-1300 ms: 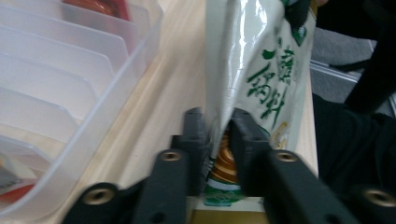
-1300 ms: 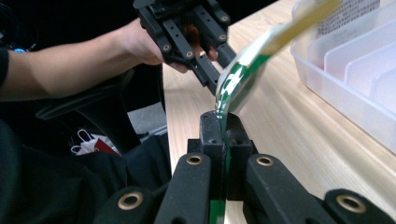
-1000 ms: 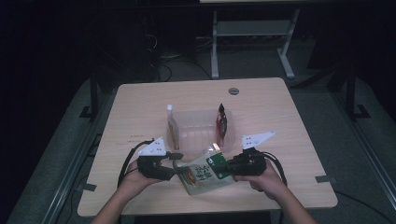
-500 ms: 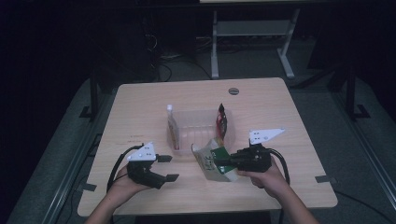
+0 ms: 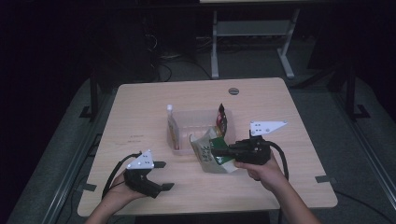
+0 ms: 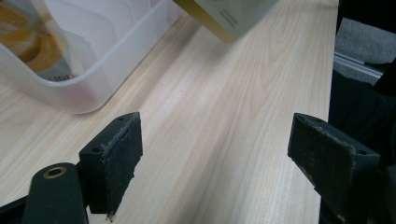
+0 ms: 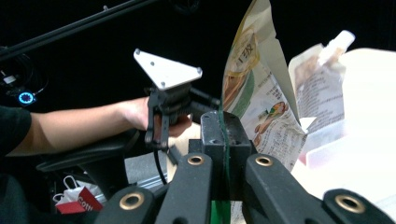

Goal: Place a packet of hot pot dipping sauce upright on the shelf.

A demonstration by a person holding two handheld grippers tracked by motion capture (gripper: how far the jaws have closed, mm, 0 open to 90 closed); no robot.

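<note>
My right gripper is shut on the edge of a green and white snack bag, held tilted just above the table in front of the clear plastic bin. In the right gripper view its jaws pinch the bag, which stands up tall. My left gripper is near the table's front left, apart from the bag. Its jaws have just been opening and stand wide, with bare wood between them. The bag's lower corner hangs above.
The bin holds a spouted pouch at its left end and a dark red pouch at its right end. In the left gripper view the bin's corner is close on the left. A dark round grommet sits at the table's far side.
The left gripper let go of the snack bag, opened and drew back to the left and nearer the front edge. The right gripper lifted the bag, which now stands more upright.
</note>
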